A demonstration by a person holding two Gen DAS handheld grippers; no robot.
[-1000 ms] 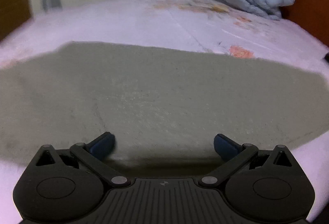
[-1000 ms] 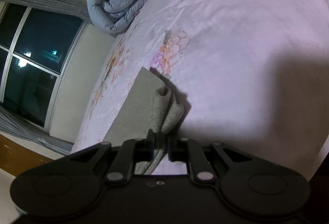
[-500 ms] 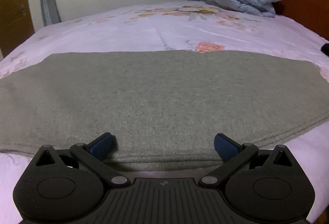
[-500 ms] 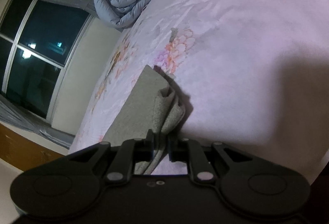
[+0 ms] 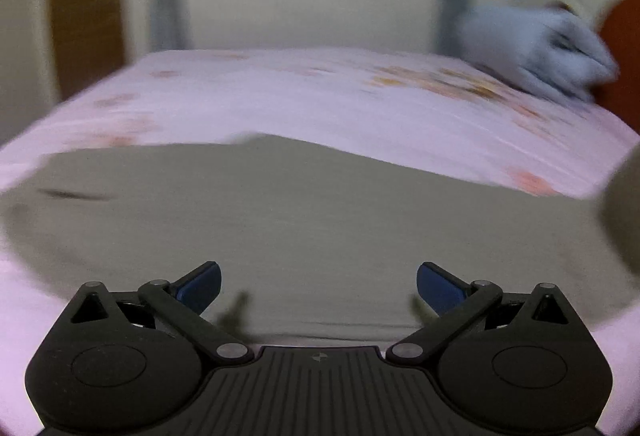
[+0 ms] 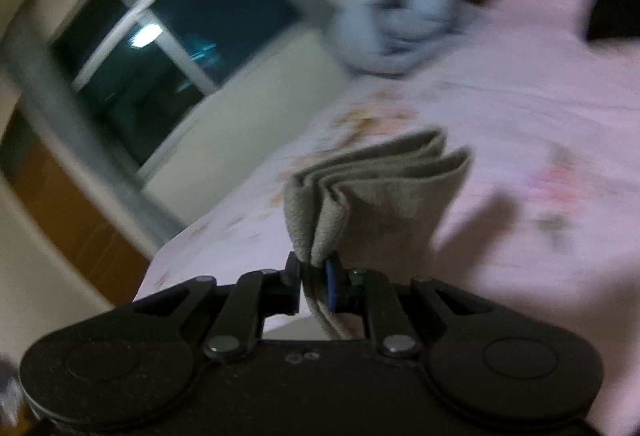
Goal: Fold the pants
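Pink bed (image 5: pixel 320 104) | quilt (image 5: pixel 536 48) far | left tongs (image 5: pixel 319 282) spread, empty | right tongs (image 6: pixel 314 272) clamp pants (image 6: pixel 372 188)

Dim indoor light; both views smear with motion blur, worst on the far duvet (image 5: pixel 536 52). Fisheye bends the edges; the window (image 6: pixel 168 48) is dark.
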